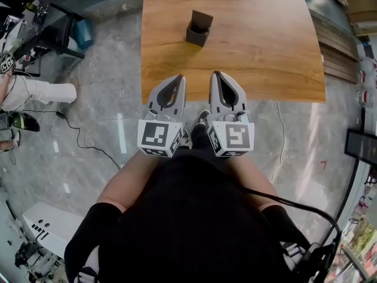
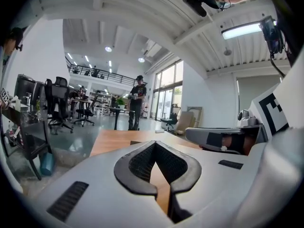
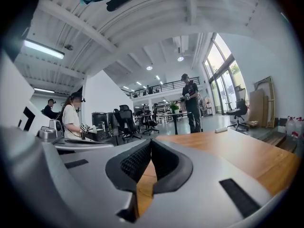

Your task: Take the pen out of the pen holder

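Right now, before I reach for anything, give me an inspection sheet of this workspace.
Surface: wooden table, bare except for the holder.
Job's things: dark pen holder, upright, far from both grippers; no pen can be made out in it.
Clutter: nothing seen on the table.
Grippers: left hand-held gripper and right hand-held gripper side by side at the near edge, jaws together, empty.
Cables: black cable by the wearer's right arm; floor cable at left.
Surroundings: grey floor; seated person left; planks right.

Grey left gripper (image 1: 179,78) and right gripper (image 1: 215,74), black-padded jaws, black-and-white marker cubes (image 1: 158,137), black top (image 1: 194,217), black cable (image 1: 283,200)
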Available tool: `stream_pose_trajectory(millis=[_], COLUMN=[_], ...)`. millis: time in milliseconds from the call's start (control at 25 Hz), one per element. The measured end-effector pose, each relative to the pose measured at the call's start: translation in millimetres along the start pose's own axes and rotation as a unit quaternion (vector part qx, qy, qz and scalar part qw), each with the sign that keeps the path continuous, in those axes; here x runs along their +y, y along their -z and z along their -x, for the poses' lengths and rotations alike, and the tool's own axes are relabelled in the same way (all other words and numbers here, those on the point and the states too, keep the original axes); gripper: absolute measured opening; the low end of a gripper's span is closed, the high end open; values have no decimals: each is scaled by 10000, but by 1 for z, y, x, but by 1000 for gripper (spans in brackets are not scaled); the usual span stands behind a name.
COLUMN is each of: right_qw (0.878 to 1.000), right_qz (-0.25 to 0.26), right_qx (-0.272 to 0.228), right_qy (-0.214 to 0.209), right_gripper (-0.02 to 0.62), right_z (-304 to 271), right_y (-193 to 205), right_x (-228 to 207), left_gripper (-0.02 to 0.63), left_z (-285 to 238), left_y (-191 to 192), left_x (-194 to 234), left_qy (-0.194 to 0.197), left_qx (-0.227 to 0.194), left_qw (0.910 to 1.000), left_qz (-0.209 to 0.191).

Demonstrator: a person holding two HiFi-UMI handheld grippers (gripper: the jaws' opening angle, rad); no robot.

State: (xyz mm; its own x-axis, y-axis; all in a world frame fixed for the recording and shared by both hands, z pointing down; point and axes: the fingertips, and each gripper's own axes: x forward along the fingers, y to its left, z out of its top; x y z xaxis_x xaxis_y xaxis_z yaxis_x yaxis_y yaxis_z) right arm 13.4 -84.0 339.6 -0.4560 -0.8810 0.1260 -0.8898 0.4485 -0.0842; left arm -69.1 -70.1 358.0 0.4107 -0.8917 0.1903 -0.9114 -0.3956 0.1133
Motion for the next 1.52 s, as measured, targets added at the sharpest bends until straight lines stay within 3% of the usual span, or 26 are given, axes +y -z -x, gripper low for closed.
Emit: stream_pose_trajectory(millis=[120, 480, 920, 1520], right_qw=[9999, 9990, 9974, 9864], right_qz=[-49, -137, -222, -275], right_qx=[37, 254, 663, 1572], right_qy=[-117, -328, -174, -384], right_gripper=[14, 14, 14, 15], right_z=[-36, -71, -123, -202], right_y=[0, 20, 56, 132], right_x=[-15, -56, -73, -89], left_gripper=[0, 0, 0, 0], left_z=[-35, -87, -145, -219], left_y=[-4, 12, 36, 88], left_x=[19, 17, 49, 102], left_qy=[-117, -272, -4, 202], left_qx=[42, 220, 511, 927], left_qw=[9999, 9994, 9987, 9955], left_qz=[24, 70, -5, 12])
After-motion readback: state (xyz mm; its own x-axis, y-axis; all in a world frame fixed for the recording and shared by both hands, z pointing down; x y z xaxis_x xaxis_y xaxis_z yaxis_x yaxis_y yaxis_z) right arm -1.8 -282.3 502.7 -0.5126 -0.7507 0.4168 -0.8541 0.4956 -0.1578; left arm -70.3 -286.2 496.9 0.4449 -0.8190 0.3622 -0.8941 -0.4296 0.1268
